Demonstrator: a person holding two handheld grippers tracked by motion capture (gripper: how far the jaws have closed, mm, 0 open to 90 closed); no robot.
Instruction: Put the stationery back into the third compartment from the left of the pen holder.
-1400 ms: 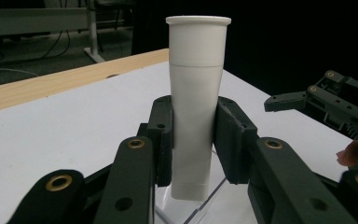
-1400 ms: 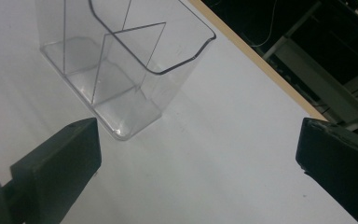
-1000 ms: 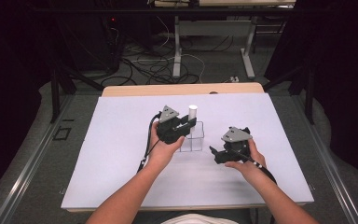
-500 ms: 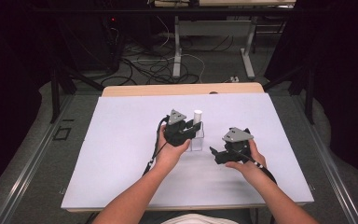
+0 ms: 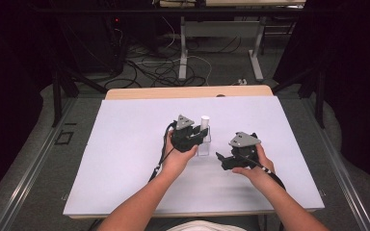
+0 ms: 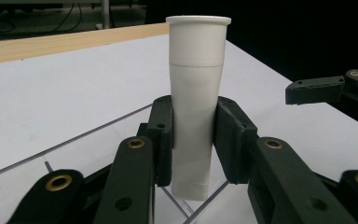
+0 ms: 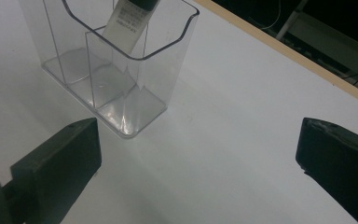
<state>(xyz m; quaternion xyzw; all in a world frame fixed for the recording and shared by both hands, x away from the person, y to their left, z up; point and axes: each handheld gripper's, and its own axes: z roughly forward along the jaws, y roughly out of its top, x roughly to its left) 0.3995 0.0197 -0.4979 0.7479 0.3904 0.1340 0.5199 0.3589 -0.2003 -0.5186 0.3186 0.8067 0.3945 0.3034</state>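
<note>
- Left tool (image 6: 193, 140): jaws clamped on upright white tube (image 6: 196, 107), its base inside clear divided holder (image 7: 116, 65).
- Right tool (image 7: 198, 163): jaws wide apart, empty, near holder on white worktop (image 5: 125, 144).

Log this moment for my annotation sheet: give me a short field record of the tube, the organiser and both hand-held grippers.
tube: white tube, upright, cap up, lower end inside the organiser
organiser: clear plastic organiser with compartments, standing on the white table
left hand-held gripper: jaws closed on the tube's sides
right hand-held gripper: jaws wide open, holding nothing, beside the organiser
</note>
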